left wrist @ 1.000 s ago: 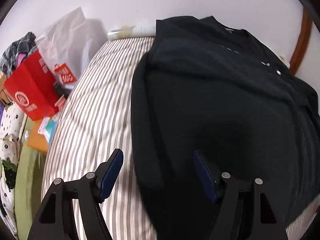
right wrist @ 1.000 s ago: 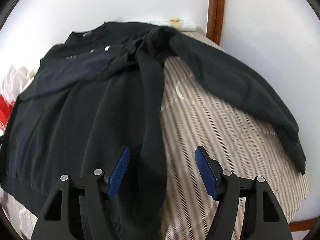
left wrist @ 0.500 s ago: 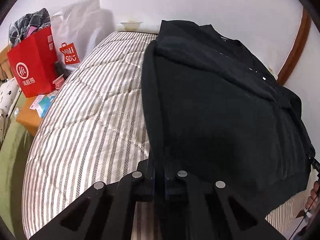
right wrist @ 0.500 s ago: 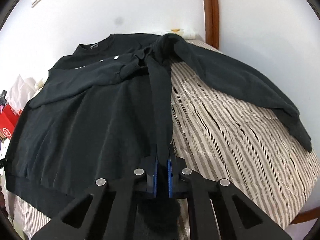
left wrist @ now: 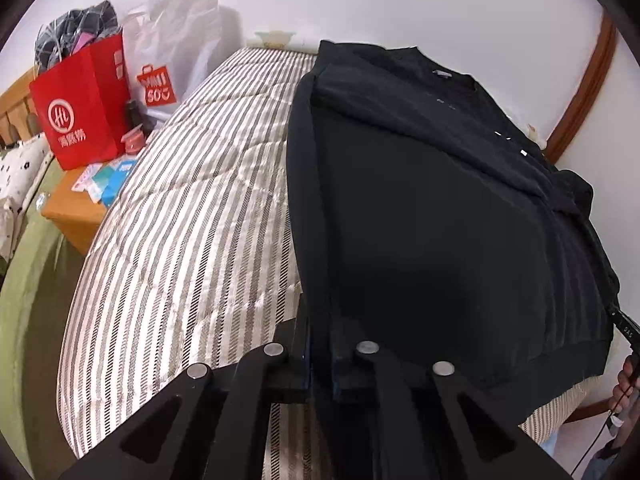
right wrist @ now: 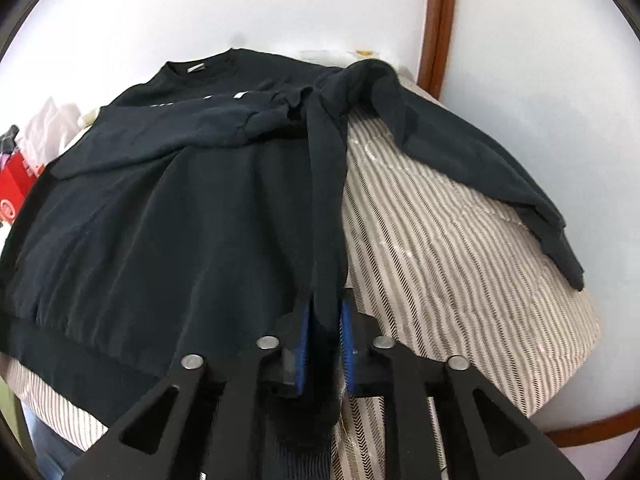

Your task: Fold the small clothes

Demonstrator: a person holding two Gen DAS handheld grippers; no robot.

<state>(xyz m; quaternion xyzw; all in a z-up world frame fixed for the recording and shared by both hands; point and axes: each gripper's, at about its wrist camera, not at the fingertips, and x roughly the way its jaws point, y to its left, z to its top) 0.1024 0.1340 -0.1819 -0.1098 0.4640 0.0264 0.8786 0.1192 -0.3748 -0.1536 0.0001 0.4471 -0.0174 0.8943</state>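
A black sweatshirt lies front up on a striped bed, collar at the far end. My left gripper is shut on its left side edge near the hem, which runs up from the pads as a raised fold. My right gripper has the right side edge of the sweatshirt between its blue pads. Those jaws are opening, and the bunched fold still fills the gap. One sleeve lies folded across the chest. The other sleeve trails out over the bed to the right.
Left of the bed, a red paper bag and a white plastic bag stand by a wooden nightstand. A white wall and a brown wooden frame close the far side. A hand shows at the lower right edge.
Both grippers stood open over the sweatshirt's side edges, then closed on them. Both have since drawn back with the fabric. The right pads now stand slightly wider apart than half a second ago.
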